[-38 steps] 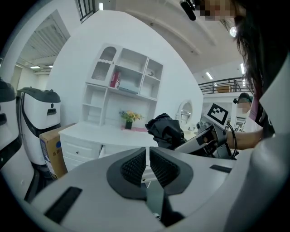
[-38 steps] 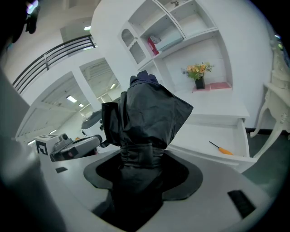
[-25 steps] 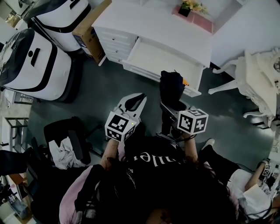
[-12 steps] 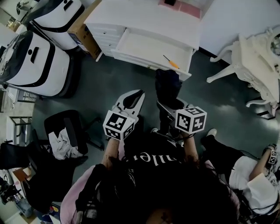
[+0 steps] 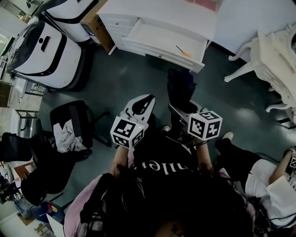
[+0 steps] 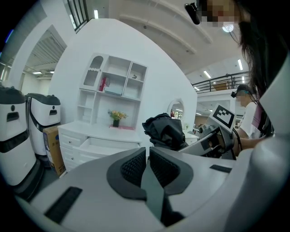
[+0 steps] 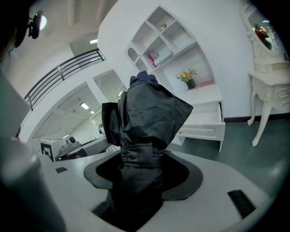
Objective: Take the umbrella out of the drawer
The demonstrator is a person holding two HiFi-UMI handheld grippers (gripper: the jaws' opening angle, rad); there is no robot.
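A folded black umbrella (image 5: 181, 89) stands upright in my right gripper (image 5: 184, 111), which is shut on its lower part, above the dark floor. In the right gripper view the umbrella (image 7: 146, 117) fills the middle, both jaws of that gripper (image 7: 141, 168) pressed against its strapped waist. The white drawer (image 5: 159, 39) of the dresser (image 5: 152, 10) stands pulled out at the top, holding only a small orange tool (image 5: 183, 52). My left gripper (image 5: 147, 101) hovers to the umbrella's left, shut with nothing in it; its pads (image 6: 135, 164) nearly touch.
Two large white machines (image 5: 46, 46) and a cardboard box (image 5: 95, 23) stand left of the dresser. A black office chair (image 5: 74, 125) with cloth on it is at the left. A white ornate table (image 5: 275, 46) is at the right, and another person (image 5: 268, 180) sits at bottom right.
The dresser and open drawer have drifted further away and to the upper part of the view. The umbrella stays in the right gripper; both grippers keep their places.
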